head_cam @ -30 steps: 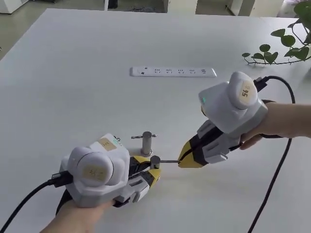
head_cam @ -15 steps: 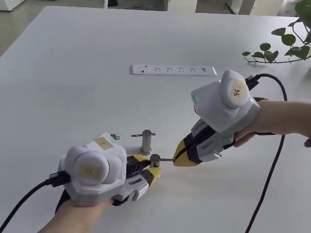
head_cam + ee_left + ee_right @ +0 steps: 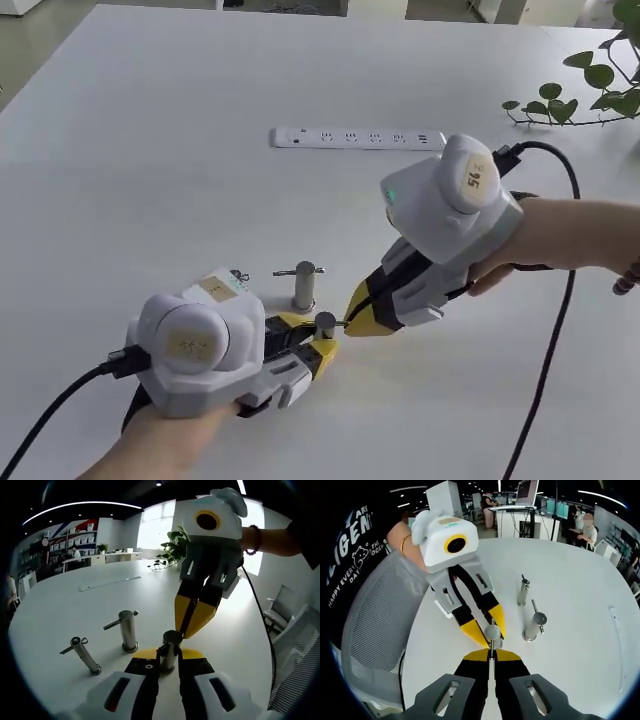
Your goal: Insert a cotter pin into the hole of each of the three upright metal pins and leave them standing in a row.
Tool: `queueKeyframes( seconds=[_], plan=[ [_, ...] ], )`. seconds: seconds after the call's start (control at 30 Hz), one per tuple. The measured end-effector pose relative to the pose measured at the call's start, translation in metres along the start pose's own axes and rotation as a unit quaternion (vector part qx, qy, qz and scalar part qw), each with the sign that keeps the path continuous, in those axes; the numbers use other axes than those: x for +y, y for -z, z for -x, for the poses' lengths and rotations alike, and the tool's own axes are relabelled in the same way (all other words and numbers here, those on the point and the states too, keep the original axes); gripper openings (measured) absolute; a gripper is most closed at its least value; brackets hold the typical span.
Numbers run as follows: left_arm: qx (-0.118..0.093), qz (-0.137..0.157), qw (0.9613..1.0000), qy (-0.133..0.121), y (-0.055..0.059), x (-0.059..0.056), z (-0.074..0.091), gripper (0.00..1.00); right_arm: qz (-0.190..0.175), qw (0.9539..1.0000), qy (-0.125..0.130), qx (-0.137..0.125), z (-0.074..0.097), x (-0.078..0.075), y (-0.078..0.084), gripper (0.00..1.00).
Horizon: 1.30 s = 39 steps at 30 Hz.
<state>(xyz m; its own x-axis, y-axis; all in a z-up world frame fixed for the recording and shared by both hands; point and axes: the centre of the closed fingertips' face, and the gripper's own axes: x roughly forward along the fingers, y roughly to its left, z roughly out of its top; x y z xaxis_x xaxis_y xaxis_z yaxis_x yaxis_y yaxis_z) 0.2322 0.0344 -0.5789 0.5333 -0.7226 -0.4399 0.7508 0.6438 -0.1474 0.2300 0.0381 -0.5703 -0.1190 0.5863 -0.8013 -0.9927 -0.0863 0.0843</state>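
- Low in the centre of the head view, our left tongs (image 3: 318,350) are pinching the near metal pin (image 3: 325,324), which stands upright on the counter (image 3: 150,150). Our right tongs (image 3: 352,318) are pressed together on a thin cotter pin (image 3: 343,322), with its tip at the pin's head.
- We cannot tell whether the tip has entered the hole. If it is off line, a push would likely bend the cotter pin or skid it off the round head.
- A sideways push could tilt the near metal pin in its grip, or turn the hole away.
- In the lower left of the left gripper view, the middle metal pin (image 3: 128,630) and the far metal pin (image 3: 85,655) already carry theirs. A careless swing of the left hand could topple them and break the row.
- The cotter pin is slim, so a loose pinch could let it slide back between the jaws.
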Motion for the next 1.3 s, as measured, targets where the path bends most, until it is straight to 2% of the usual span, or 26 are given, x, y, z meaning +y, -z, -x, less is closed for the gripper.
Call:
queueKeyframes(
  seconds=[0.07, 0.2, 0.27, 0.77, 0.9, 1.1, 1.3],
  plan=[
    [-0.003, 0.004, 1.0, -0.002, 0.0, 0.0, 0.0, 0.12, -0.004, 1.0, 0.0, -0.001, 0.0, 0.0, -0.001, 0.0],
    [-0.017, 0.043, 0.9989, -0.006, 0.002, 0.002, 0.0, 0.13, -0.007, 1.0, 0.002, -0.002, -0.002, -0.001, -0.004, 0.0],
    [-0.019, 0.049, 0.9986, -0.007, 0.002, 0.002, 0.0, 0.13, -0.011, 0.9999, 0.002, -0.003, -0.003, -0.001, -0.005, 0.0],
    [-0.02, 0.053, 0.9983, -0.016, 0.003, 0.002, 0.0, 0.13, -0.044, 0.9988, 0.016, -0.011, 0.0, -0.001, -0.004, 0.0],
    [-0.02, 0.052, 0.9983, -0.017, 0.003, 0.002, 0.0, 0.13, -0.039, 0.999, 0.019, -0.004, 0.003, -0.001, 0.001, 0.02],
    [-0.02, 0.055, 0.9981, -0.018, 0.003, 0.003, -0.001, 0.13, -0.056, 0.9981, 0.023, -0.015, 0.007, 0.0, 0.001, 0.05],
    [-0.021, 0.056, 0.998, -0.018, 0.002, 0.002, -0.001, 0.13, -0.057, 0.998, 0.023, -0.017, 0.011, 0.003, 0.002, 0.01]
  ],
)
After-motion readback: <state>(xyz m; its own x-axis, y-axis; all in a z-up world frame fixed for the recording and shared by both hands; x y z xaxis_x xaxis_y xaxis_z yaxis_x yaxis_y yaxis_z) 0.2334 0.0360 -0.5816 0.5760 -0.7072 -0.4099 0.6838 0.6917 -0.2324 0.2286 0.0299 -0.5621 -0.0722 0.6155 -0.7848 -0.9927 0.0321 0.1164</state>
